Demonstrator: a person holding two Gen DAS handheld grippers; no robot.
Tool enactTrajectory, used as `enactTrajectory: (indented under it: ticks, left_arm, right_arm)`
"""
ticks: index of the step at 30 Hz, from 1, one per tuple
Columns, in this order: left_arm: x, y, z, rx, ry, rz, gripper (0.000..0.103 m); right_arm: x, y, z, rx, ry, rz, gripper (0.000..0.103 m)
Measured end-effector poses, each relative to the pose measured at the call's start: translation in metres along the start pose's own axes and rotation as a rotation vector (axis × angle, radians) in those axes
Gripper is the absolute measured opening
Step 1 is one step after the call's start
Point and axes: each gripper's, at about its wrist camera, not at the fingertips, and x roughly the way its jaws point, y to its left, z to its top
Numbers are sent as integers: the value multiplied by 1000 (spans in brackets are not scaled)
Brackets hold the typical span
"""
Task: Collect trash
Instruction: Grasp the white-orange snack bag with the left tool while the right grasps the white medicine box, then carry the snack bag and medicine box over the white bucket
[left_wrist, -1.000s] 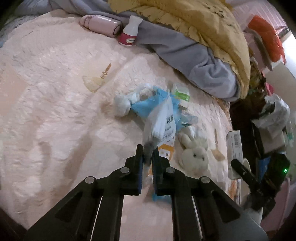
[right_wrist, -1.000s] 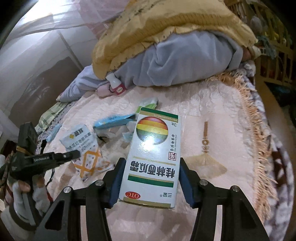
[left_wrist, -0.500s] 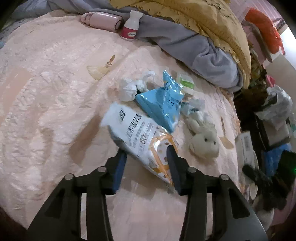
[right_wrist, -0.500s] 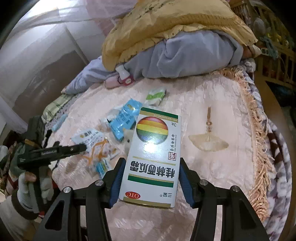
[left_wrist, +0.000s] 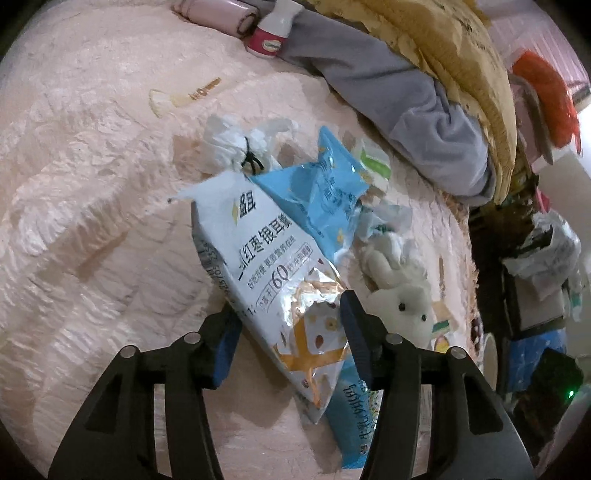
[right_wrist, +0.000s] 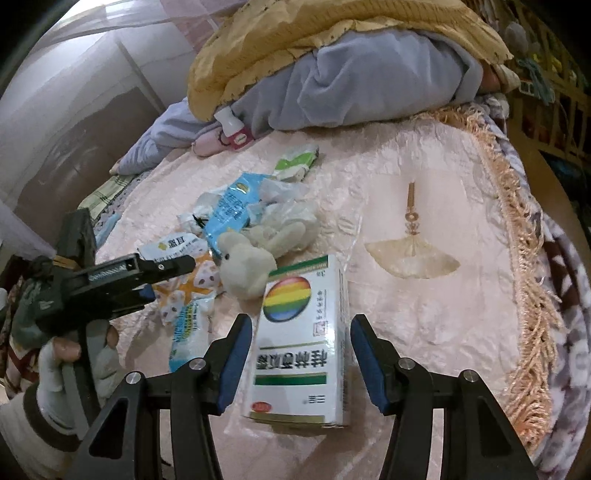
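Pink bedspread (right_wrist: 424, 192) holds a heap, likely so the trash sits together. One white medicine box (right_wrist: 299, 343) lies between the right gripper (right_wrist: 301, 354) jaws, which look just apart from it. One white snack bag (left_wrist: 280, 280) lies between the opening left gripper (left_wrist: 288, 332) jaws, unsqueezed. Farther: one blue bag (left_wrist: 317, 192), one toy bunny (left_wrist: 402, 299).
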Motion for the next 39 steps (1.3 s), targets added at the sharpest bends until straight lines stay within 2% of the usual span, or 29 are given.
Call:
enactTrajectory:
  ticks: [2,6,9,10,12,17,23,31,39]
  left_arm:
    - [1,-6,-3,44,6,4,50]
    - [-8,-13,-5,107,17,-2,24]
    - [-20,-12,-2,118,32,-29,18]
    - [-26,-13,-2,131,26,-19,17]
    - [-35,-15,-3,154,19,-8,16]
    - [-56,-26,-4,190,6,-2,16]
    - [-70,-58,-12,253,-2,-36,16]
    - [-69,-114,-31,354,-1,-73,16]
    - [-54,-174,-53,454,25,-114,16]
  right_arm:
    - [6,0,-2,4,14,-1,53]
    - [14,8,0,-34,39,-34,58]
    - [22,16,0,-80,47,-67,58]
    - [24,18,-1,-100,42,-88,54]
    - [22,19,-2,-105,33,-105,53]
    - [-4,14,-2,-79,-13,-63,53]
    - [-44,10,1,-59,-88,-43,53]
    - [-87,-3,-5,-39,-159,-67,53]
    - [-128,-39,-18,29,-217,-124,53]
